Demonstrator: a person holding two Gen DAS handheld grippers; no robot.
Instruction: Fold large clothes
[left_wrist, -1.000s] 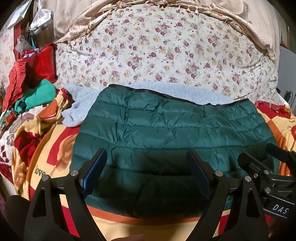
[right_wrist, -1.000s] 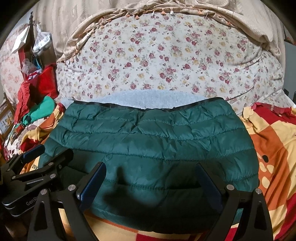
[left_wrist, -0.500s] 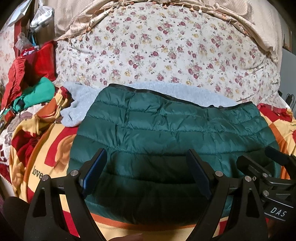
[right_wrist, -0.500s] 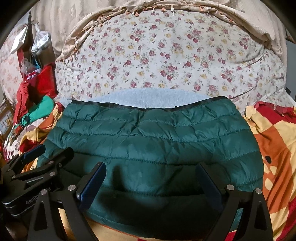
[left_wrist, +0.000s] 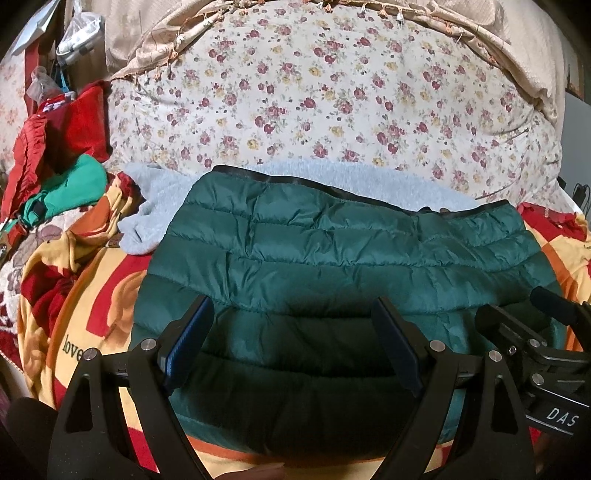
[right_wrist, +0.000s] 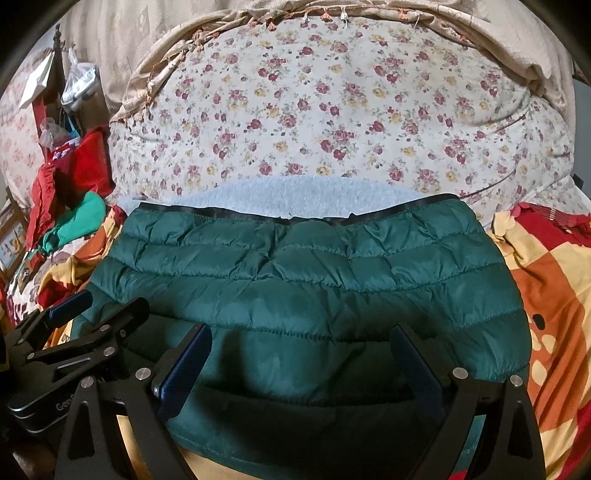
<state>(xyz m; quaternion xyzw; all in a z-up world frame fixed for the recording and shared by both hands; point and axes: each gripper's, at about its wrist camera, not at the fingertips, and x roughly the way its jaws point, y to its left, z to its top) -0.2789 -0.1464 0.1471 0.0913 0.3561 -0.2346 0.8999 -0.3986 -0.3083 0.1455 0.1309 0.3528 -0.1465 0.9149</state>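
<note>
At 9 o'clock a red-and-green clothes pile (left_wrist: 55, 177) sits beside the green quilted jacket (left_wrist: 343, 258), folded flat mid-bed on a patterned blanket (left_wrist: 85, 295) – the left hand-held gripper (left_wrist: 291, 343) and right hand-held gripper (right_wrist: 303, 362) both released over its near edge, nothing between the fingers – floral quilt (left_wrist: 332, 103) at 12.

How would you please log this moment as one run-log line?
item: green puffer jacket folded flat on blanket | left tongs: open, empty, above jacket | right tongs: open, empty, above jacket
</note>
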